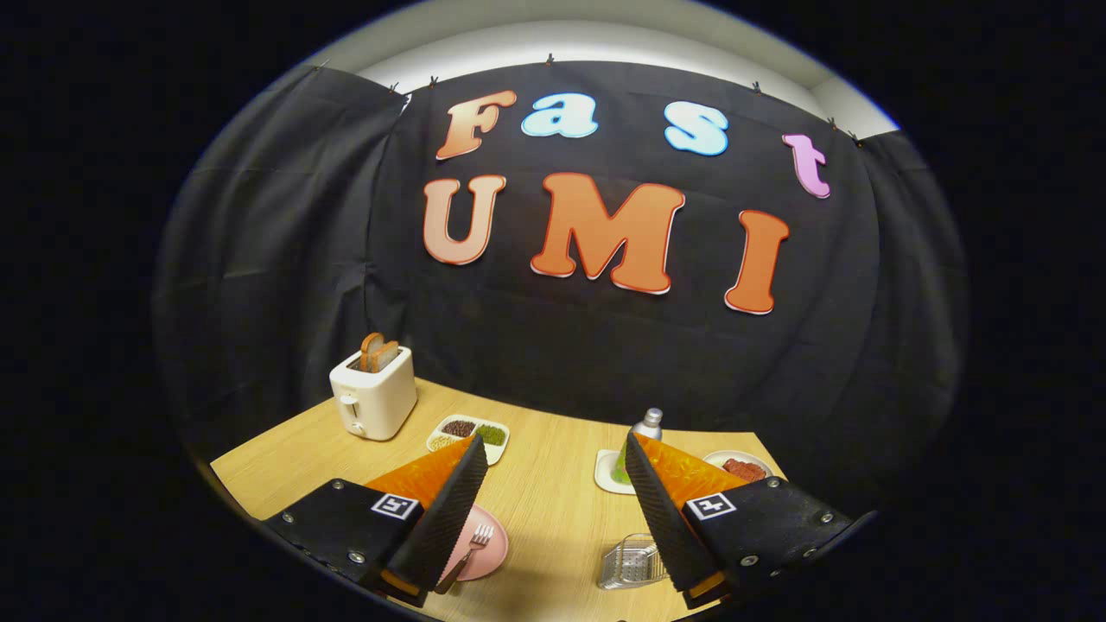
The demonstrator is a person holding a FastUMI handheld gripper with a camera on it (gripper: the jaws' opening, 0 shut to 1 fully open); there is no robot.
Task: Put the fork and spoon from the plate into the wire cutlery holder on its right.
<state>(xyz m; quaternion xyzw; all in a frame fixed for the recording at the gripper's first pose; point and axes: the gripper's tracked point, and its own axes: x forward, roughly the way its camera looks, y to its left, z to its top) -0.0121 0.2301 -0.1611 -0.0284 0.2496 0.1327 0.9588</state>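
Note:
My gripper [553,466] hangs high over the wooden table [553,505], open, with nothing between its fingers. Below the left finger [449,514] lies a pink plate [484,549], partly covered by that finger. A fork [471,553] rests on the plate, tines pointing away from me. The spoon is hidden or too small to make out. The wire cutlery holder [631,561] stands to the right of the plate, beside the right finger [661,514], which covers its right side.
A white toaster [373,396] with bread slices stands at the back left. A divided tray of small foods [471,432] sits behind the left finger. A bottle on a white coaster [644,428] and a plate with red food [743,468] are at the back right.

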